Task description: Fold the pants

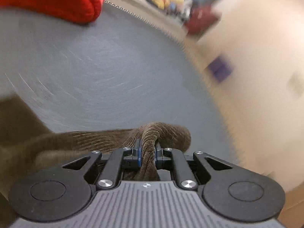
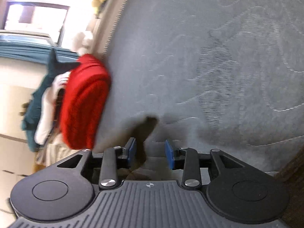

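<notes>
left gripper: nearest in the left wrist view; its blue-padded fingers are pressed in on a bunched ridge of the brown corduroy pants, pinching the cloth between them.
pants, left view: from the pinch the ribbed fabric humps up just past the fingertips and trails off to the left edge, lying on the grey bed cover; only this view shows the ribbing and the grip.
right gripper: nearest in the right wrist view; its blue fingers stand spread apart, with nothing clamped.
pants, right view: a dark, blurred flap of brown cloth sits in the gap close to the left-hand finger; it may brush that pad, but the blur hides it.
bed cover, right view: grey surface with pale stitched curves fills the middle distance.
red cloth: a folded red piece lies at the far edge of the bed cover, seen in both views.
beyond the bed, right view only: teal and white cloth beside the red piece, and a bright window furthest off.
beyond the bed, left view only: pale floor with a purple patch, heavily smeared.
</notes>
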Tool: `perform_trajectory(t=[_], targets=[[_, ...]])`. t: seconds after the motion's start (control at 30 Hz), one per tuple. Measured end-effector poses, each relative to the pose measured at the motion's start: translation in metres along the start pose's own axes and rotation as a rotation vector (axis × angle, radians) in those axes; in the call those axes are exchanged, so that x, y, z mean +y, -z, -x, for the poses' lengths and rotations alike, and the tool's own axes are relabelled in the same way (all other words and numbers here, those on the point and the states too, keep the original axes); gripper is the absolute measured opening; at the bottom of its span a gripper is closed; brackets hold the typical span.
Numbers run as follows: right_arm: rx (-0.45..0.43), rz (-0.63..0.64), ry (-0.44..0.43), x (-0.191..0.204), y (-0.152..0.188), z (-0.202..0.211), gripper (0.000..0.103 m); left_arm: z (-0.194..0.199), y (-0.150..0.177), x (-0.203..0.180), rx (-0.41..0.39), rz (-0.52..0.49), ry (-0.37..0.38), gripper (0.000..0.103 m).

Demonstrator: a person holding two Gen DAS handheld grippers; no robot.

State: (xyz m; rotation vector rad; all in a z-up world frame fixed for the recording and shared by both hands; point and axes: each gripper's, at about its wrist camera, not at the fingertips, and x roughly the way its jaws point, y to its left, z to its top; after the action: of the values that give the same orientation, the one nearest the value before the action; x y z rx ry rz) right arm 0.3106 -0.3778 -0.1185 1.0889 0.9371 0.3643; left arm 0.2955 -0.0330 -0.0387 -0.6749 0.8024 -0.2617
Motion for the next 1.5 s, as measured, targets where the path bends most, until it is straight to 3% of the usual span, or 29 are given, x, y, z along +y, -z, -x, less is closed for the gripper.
perform_trajectory(t=[0.1, 0.2, 0.37, 0.57, 0.73, 0.87, 0.93, 1.0, 1.1, 1.17, 1.23, 1.3, 1.33, 1.4, 1.47, 1.5], targets=[[0.008, -0.004, -0.103, -0.001, 0.0, 0.007, 0.053, 0.012, 0.002, 0.006, -0.041, 0.129, 0.168, 0.011], [0.02, -0.012, -0.206, 0.003, 0.004, 0.004, 0.063, 0.015, 0.005, 0.001, -0.046, 0.182, 0.256, 0.011], [0.043, -0.131, -0.37, -0.002, 0.013, -0.006, 0.073, 0.019, 0.011, -0.015, -0.034, 0.243, 0.324, 0.011], [-0.056, -0.243, -0.516, -0.002, 0.015, -0.013, 0.074, 0.017, 0.016, -0.016, 0.0, 0.354, 0.391, 0.011], [-0.078, -0.243, -0.66, 0.005, 0.014, -0.016, 0.074, 0.037, 0.013, -0.018, -0.094, 0.427, 0.481, 0.012], [-0.057, -0.22, -0.78, 0.017, 0.014, -0.02, 0.075, 0.041, 0.013, -0.024, -0.092, 0.428, 0.485, 0.012], [-0.068, -0.221, -0.811, 0.021, 0.013, -0.018, 0.069, 0.045, 0.01, -0.024, -0.105, 0.419, 0.469, 0.013], [-0.084, -0.209, -0.842, 0.024, 0.012, -0.017, 0.032, 0.043, 0.004, -0.025, -0.117, 0.415, 0.44, 0.013], [-0.091, -0.161, -0.828, 0.027, 0.01, -0.017, 0.013, 0.041, -0.003, -0.029, -0.112, 0.351, 0.397, 0.014], [-0.122, -0.13, -0.783, 0.026, 0.007, -0.009, 0.011, 0.035, -0.01, -0.038, -0.104, 0.251, 0.328, 0.018], [-0.189, -0.106, -0.742, 0.022, 0.0, 0.005, 0.011, 0.024, -0.02, -0.053, -0.092, 0.136, 0.181, 0.038], [-0.314, -0.106, -0.706, 0.015, -0.015, 0.031, 0.01, 0.015, -0.03, -0.071, -0.123, 0.01, 0.044, 0.045], [-0.404, -0.103, -0.649, 0.009, -0.025, 0.051, 0.01, 0.015, -0.032, -0.079, -0.15, -0.049, 0.013, 0.046], [-0.612, -0.034, -0.43, 0.001, -0.039, 0.089, 0.008, 0.019, -0.033, -0.09, -0.186, -0.15, -0.023, 0.049], [-0.765, -0.079, -0.262, -0.024, -0.048, 0.117, 0.008, 0.022, -0.023, -0.092, -0.197, -0.232, -0.051, 0.054], [-0.81, -0.129, -0.119, -0.038, -0.053, 0.127, 0.008, 0.023, -0.015, -0.09, -0.19, -0.266, -0.068, 0.056]])
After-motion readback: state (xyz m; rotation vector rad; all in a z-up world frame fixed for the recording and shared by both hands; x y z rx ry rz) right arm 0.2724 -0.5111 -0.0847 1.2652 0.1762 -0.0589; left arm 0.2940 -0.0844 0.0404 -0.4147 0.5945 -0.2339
